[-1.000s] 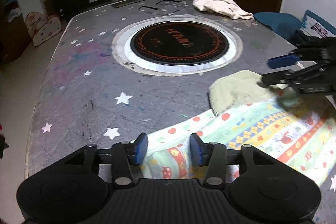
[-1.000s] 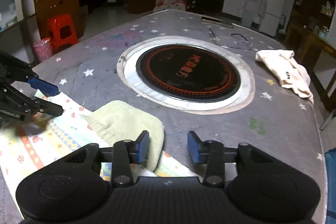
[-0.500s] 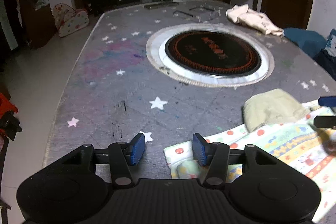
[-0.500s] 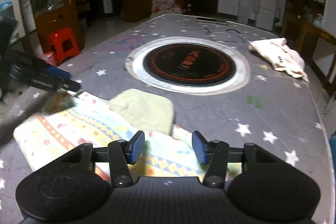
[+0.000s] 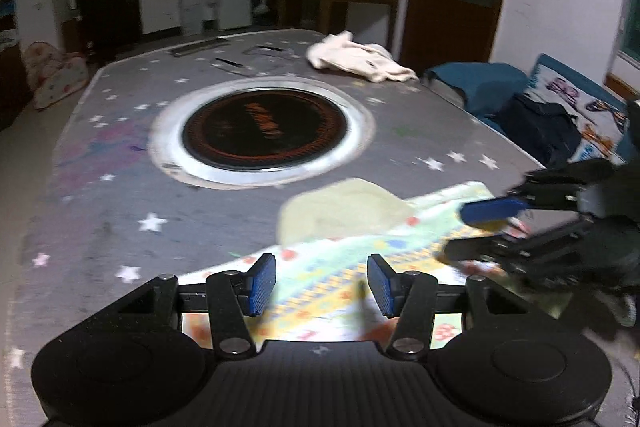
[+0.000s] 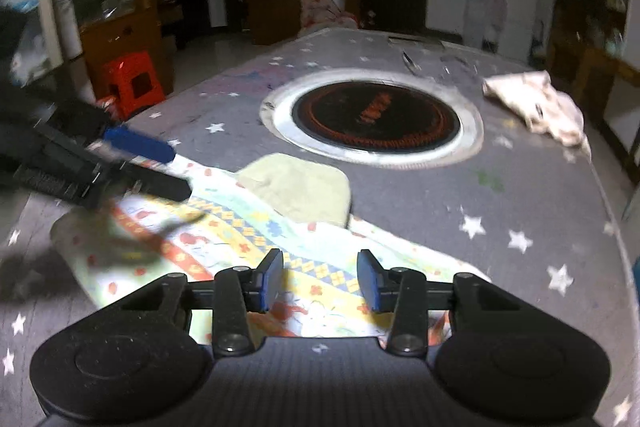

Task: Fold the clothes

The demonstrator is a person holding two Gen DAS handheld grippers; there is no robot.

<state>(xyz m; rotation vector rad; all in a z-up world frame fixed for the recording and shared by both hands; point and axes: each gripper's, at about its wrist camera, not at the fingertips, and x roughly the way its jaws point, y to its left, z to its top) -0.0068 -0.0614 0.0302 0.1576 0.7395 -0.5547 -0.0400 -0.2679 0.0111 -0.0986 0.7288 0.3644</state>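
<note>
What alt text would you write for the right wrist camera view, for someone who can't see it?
The right gripper, its fingers closing with nothing pinched between them, hovers over a colourful patterned cloth on a grey star-print table. The left gripper reaches in over the cloth's far left end. A pale green cloth overlaps it, before a round black hotplate and a crumpled cream garment.

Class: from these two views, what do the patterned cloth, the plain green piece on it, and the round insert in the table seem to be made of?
Patterned cloth: soft printed fabric, matt; it lies limp. Green piece: probably towelling, fuzzy-looking. Round insert: dark glossy panel, perhaps glass, in a shiny metal-looking ring.
</note>
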